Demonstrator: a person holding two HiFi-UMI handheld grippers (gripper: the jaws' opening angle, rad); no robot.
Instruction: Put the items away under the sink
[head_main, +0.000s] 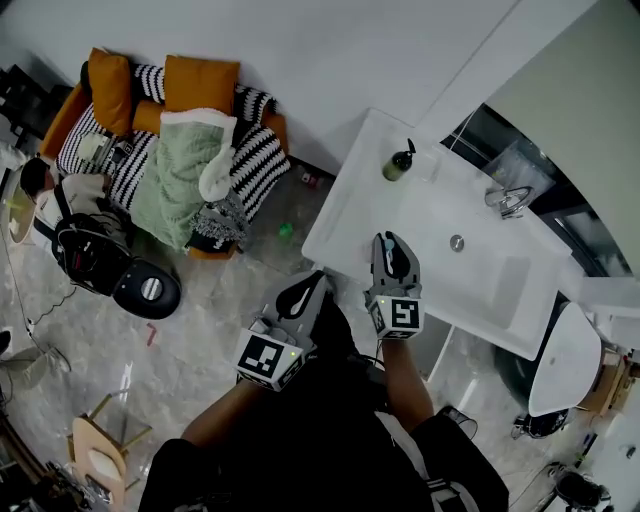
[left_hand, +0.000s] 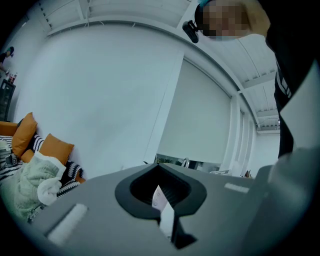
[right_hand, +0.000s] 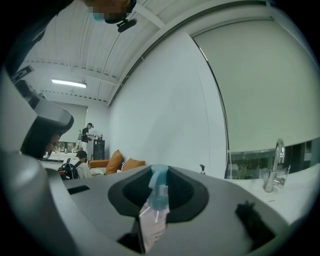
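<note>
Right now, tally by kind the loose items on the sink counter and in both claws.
dark green pump bottle on the white sink counter: 1
pinkish spray bottle with a blue trigger in the right claw: 1
flat white labelled item, kind unclear, in the left claw: 1
Total: 3

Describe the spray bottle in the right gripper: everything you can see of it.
The spray bottle is small, with a light blue trigger head over a clear, pink-tinted body that looks like plastic. It stands nearly upright, leaning slightly, pinched at the body between the jaws of the right gripper, near the edge of the sink counter. Its base is hidden by the gripper. Nothing else touches it.
</note>
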